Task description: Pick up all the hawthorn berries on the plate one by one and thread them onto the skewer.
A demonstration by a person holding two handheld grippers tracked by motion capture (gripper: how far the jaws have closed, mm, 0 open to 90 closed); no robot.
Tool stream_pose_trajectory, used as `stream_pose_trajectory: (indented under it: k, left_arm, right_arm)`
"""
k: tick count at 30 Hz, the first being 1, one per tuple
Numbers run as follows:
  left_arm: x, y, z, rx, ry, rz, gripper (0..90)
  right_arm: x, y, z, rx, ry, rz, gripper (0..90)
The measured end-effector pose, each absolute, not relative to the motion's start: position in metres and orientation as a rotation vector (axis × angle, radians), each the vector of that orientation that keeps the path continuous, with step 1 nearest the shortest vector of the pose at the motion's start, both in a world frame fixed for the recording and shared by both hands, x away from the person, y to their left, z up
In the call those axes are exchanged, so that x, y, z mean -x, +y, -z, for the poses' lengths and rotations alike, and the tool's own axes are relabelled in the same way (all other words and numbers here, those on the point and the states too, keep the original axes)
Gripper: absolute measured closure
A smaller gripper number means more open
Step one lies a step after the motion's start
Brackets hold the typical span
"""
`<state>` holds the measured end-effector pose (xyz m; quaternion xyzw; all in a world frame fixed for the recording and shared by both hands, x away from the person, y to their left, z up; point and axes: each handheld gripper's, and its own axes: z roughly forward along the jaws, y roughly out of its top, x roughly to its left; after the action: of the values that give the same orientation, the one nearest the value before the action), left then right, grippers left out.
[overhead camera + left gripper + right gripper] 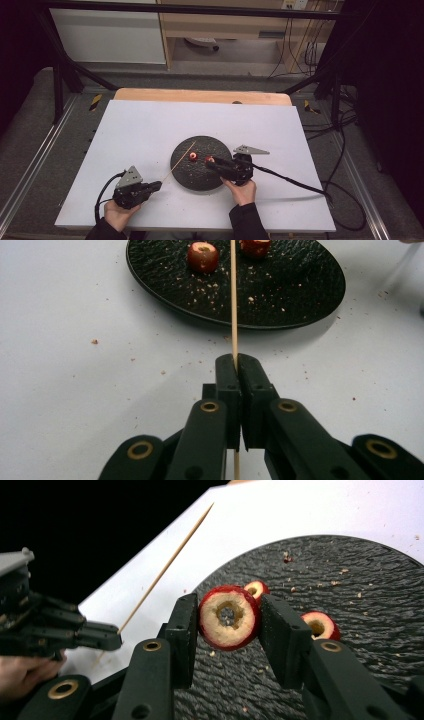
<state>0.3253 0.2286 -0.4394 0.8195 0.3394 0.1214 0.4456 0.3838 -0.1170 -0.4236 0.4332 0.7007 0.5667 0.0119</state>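
three cored red fruit pieces (pixel 228 617) (pixel 257 588) (pixel 318 625), one wooden skewer (pixel 233 305), one black round plate (pixel 200 175), one white surface (pixel 150 130), my two tools, left tool (pixel 156 186), right tool (pixel 210 161)

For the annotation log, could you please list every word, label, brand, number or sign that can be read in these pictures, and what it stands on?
None can be read.
The left tongs, shut on the wooden skewer, carry no markings.
The right tongs, holding a cored red fruit piece, carry none either.
The black plate and the white table top bear no print.
The yellow-black striped marks beside the table are hazard stripes, not text.
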Motion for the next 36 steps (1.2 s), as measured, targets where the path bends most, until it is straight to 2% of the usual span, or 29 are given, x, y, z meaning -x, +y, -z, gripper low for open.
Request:
stream_pose_trajectory:
  k: [17, 36]
  left_arm:
    - [-0.324, 0.225, 0.439, -2.025, 0.836, -0.304, 87.5]
    - [-0.320, 0.216, 0.440, -1.982, 0.833, -0.296, 87.5]
  right_arm:
    - [-0.379, -0.108, 0.429, -1.444, 1.889, -1.964, 60.8]
    - [-0.395, -0.107, 0.423, -1.526, 1.544, -2.179, 60.9]
